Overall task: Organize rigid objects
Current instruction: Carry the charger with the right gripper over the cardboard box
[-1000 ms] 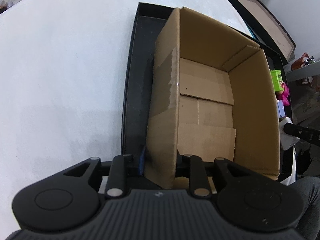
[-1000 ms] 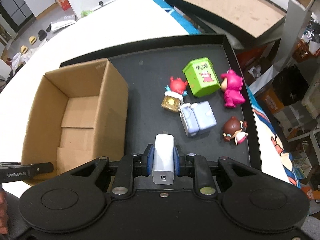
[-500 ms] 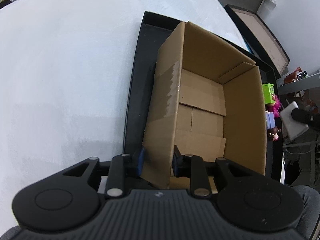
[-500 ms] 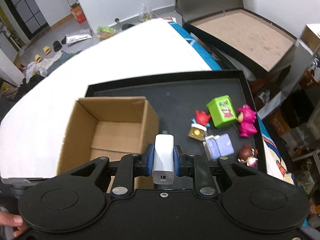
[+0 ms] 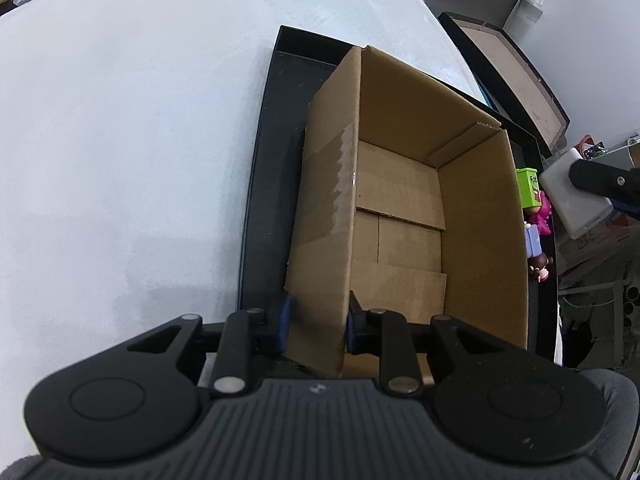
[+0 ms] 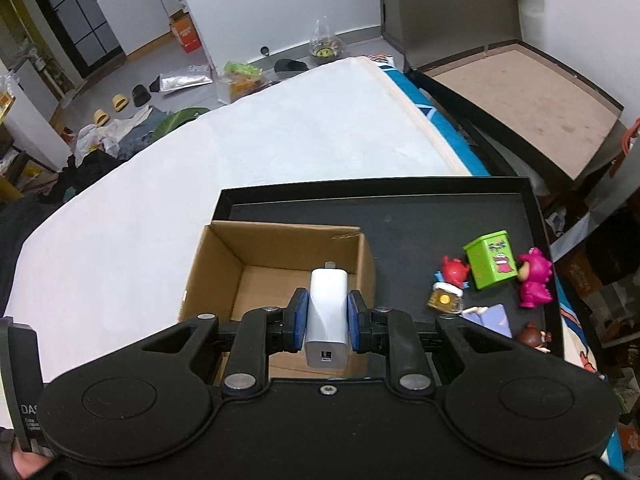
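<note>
right tool [image 6: 327,316]: clenched on a white charger [image 6: 326,318], blue pads pressed to its two side faces. the charger's long axis runs along the fingers, straight away from the camera. its port end faces the camera; the far end, with a small metal stub, points forward. in the right wrist view the charger overlaps the open mouth of the cardboard box [image 6: 256,256]; height over the box cannot be judged from this view. in the left wrist view the same charger [image 5: 574,200] appears at the right edge, beyond the box's right wall and tilted.

left tool [image 5: 316,320]: clamped on the near left wall of the cardboard box [image 5: 400,216], one blue pad outside the wall and one inside. the box is open at the top, flaps folded flat on its floor, nothing seen inside.

the box stands in the left part of a black tray [image 6: 400,216], which lies on a white tabletop [image 6: 240,152].

on the tray, right of the box: green cube [image 6: 491,264], pink figure [image 6: 534,278] touching it, red figure [image 6: 454,270], small gold-faced block [image 6: 444,299], pale blue block [image 6: 494,318], brown-haired figure [image 6: 534,336].
</note>
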`<control>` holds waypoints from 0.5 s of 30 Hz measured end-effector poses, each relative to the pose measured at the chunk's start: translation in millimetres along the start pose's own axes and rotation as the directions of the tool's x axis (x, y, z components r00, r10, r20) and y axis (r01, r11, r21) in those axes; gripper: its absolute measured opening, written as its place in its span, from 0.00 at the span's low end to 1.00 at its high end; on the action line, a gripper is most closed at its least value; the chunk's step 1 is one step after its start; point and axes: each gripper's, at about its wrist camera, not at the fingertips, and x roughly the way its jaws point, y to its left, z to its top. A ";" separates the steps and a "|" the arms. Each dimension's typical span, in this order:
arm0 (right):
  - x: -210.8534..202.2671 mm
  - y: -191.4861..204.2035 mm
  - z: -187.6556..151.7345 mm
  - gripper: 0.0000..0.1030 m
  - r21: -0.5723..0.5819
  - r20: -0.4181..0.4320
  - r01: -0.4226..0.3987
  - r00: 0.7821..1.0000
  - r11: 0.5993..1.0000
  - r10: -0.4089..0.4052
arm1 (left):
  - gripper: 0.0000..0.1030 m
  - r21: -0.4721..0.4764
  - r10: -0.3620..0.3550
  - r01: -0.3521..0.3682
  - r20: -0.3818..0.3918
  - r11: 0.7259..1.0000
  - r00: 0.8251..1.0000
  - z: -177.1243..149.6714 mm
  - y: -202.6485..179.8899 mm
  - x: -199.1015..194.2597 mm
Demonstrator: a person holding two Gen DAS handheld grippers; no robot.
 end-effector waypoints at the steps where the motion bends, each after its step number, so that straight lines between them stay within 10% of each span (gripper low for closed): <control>1: 1.1 1.8 -0.3 0.20 -0.003 -0.001 -0.002 1.000 1.000 0.002 | 0.24 0.002 -0.001 0.001 -0.002 1.000 1.000 -0.2 -0.5 0.6; 15: 27.0 31.9 0.2 0.20 -0.071 -0.037 0.020 0.999 0.997 -0.023 | 0.24 0.015 -0.016 0.016 -0.004 1.000 1.000 -2.4 3.7 0.2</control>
